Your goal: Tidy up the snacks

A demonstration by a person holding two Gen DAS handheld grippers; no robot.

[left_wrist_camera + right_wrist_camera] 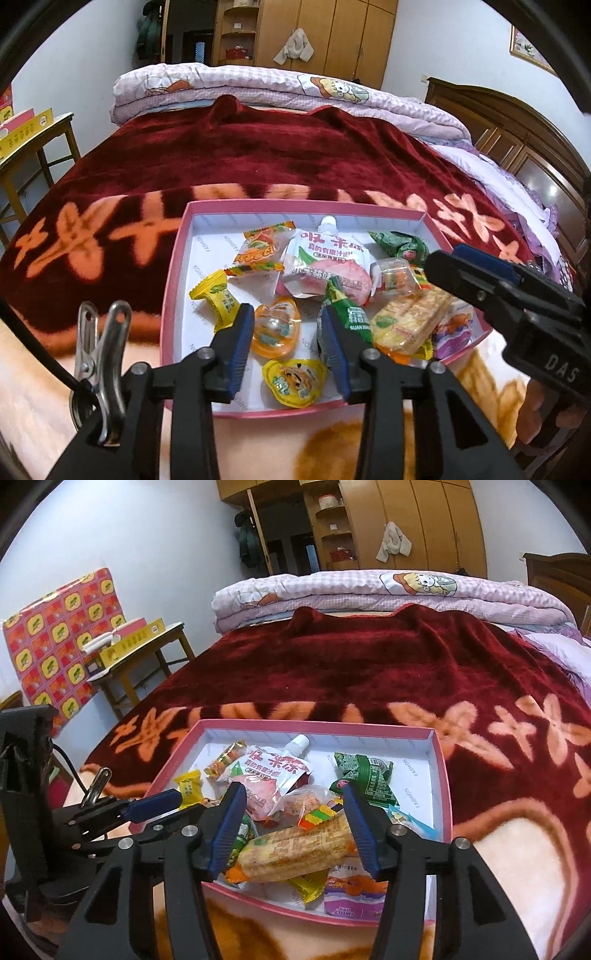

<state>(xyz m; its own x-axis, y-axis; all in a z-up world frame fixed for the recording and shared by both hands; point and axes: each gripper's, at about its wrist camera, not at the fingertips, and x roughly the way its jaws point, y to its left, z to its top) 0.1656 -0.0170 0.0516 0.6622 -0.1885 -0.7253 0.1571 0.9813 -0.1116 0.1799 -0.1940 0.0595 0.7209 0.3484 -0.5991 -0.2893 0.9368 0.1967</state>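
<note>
A pink-rimmed tray lies on the bed with several snacks in it. Among them are a white peach pouch, a green packet, a yellow candy and a rice cracker pack. My left gripper hangs open over the tray's near side, with an orange jelly cup lying below between its fingers. My right gripper is open above the rice cracker pack, pads clear of it. Each gripper shows in the other's view: right gripper, left gripper.
The tray sits on a dark red blanket with orange flowers. A folded pink quilt lies at the bed's far end. A wooden table with yellow boxes stands to the left, a dark headboard to the right.
</note>
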